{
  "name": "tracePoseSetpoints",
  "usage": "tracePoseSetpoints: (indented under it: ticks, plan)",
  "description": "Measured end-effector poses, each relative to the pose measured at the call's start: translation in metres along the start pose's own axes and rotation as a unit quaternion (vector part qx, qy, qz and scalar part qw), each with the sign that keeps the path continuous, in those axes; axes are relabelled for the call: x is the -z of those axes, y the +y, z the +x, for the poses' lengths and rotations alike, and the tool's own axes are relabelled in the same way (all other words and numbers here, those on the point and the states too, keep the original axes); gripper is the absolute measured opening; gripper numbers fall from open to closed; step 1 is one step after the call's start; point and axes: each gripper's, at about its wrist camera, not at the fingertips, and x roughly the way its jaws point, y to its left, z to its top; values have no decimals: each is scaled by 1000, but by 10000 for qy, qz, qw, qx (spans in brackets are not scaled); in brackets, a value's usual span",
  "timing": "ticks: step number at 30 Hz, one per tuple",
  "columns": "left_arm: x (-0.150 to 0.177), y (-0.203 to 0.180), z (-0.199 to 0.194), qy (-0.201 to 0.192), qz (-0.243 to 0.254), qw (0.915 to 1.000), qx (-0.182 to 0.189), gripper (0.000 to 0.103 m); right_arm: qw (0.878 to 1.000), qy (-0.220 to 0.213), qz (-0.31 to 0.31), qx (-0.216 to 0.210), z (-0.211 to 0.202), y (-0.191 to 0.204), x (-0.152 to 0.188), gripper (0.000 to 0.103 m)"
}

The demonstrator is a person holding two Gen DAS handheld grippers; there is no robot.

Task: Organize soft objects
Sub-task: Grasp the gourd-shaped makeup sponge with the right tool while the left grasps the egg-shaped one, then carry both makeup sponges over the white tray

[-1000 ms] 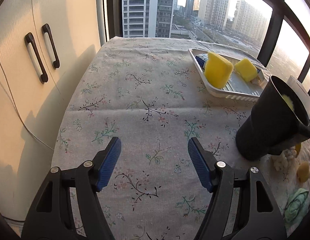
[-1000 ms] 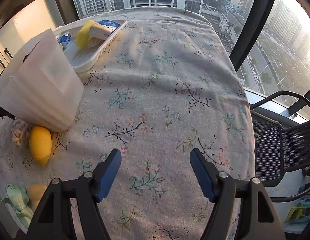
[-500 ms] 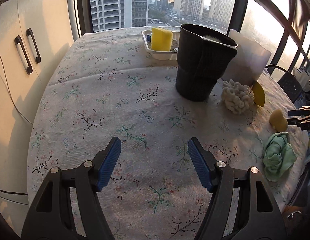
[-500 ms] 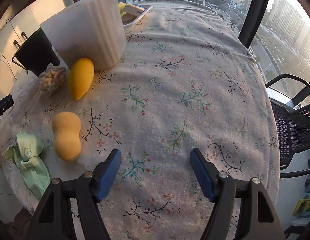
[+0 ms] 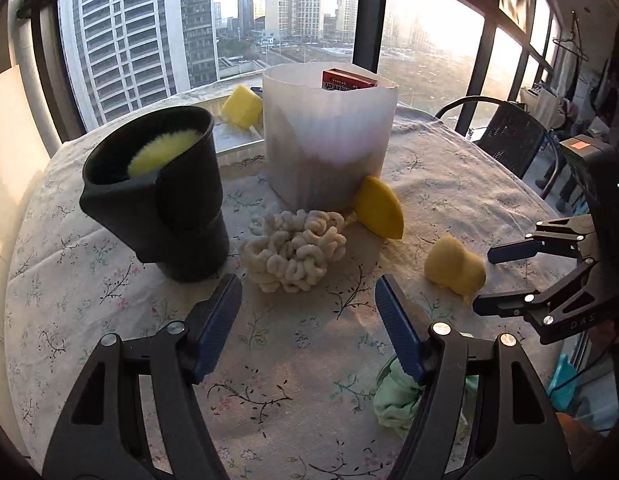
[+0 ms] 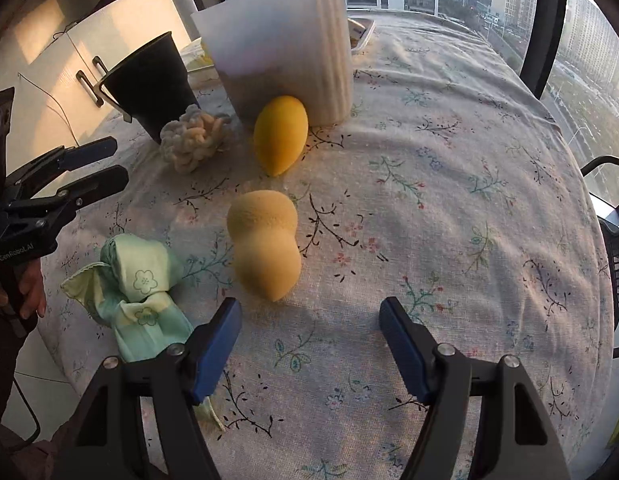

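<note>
On the flowered tablecloth [image 5: 109,300] lie a cream knobbly sponge [image 5: 295,250], a yellow egg-shaped sponge [image 6: 280,134], a tan gourd-shaped sponge [image 6: 267,248] and a knotted green cloth [image 6: 139,284]. My left gripper [image 5: 307,320] hangs open and empty just short of the cream sponge [image 6: 193,136]. My right gripper [image 6: 309,344] is open and empty just before the gourd sponge [image 5: 455,266], with the green cloth [image 5: 397,400] at its left finger. A black cup [image 5: 161,196] holds a yellow-green sponge [image 5: 163,150]. The right gripper [image 5: 483,282] shows at the right of the left wrist view.
A white ribbed container [image 5: 329,144] with a red box [image 5: 347,80] stands behind the sponges. A tray with a yellow block sponge [image 5: 242,106] is at the back. A black mesh chair [image 5: 505,140] and windows lie beyond the table edge; a cabinet [image 6: 69,60] is on the left.
Both grippers swung across the table toward the cluster of soft things. The cup, cream sponge and white container now fill the left view; the gourd sponge came close in the right view. Jaws stayed open.
</note>
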Motion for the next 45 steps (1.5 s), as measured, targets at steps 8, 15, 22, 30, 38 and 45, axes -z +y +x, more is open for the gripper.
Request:
tracePoseSetpoints:
  ticks: [8,15,22,30,38,45]
  plan:
    - [-41,-40,20,116,165,9988,445,68,9995,-276,-9,-140,8,9,-15,50]
    - [-61,-59,53,569,185,9970,496,68,9993,-267,16,-266,3,-1,-11,36]
    - [-67,-60,88,1098,-183,9935,228,68,9993,-332,71,-178,-15,-12,1,36]
    - [-64,-64,115,1454,-340,9887,-97,66,9991,-343,228,-141,-18,-24,5,36]
    - [-67,-73,117,1288,-121,9909,-369,36,9990,-336,278,-64,-20,-26,7,36]
    - [-68,-73,92,1091,-216,9938,-68,35,9990,-334,292,22,-22,-23,8,36]
